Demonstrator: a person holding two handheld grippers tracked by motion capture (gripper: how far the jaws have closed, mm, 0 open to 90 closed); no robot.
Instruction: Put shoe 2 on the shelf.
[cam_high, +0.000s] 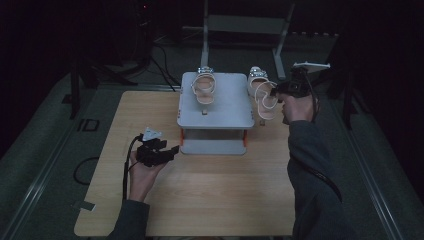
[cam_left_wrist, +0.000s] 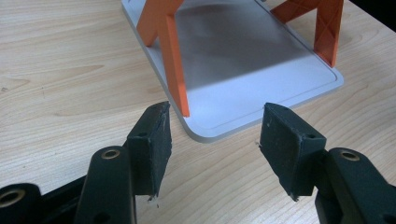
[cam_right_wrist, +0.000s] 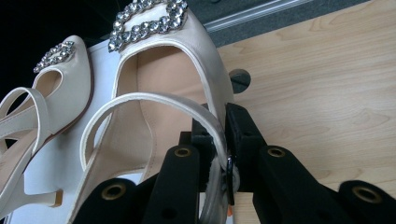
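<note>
Dark grey long sleeves; black grippers, left gripper (cam_high: 172, 149) and right gripper (cam_high: 274, 92), brass-ringed screw holes, black cables, grey three-cornered top plates.

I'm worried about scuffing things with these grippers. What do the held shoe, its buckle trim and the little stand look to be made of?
The shoe in the right gripper looks like smooth cream satin or soft leather, with a faint sheen; which one is unclear. Its buckle is faceted clear stones, likely rhinestones, glinting. The stand seems to be matte grey plastic shelves on orange plastic legs.
</note>
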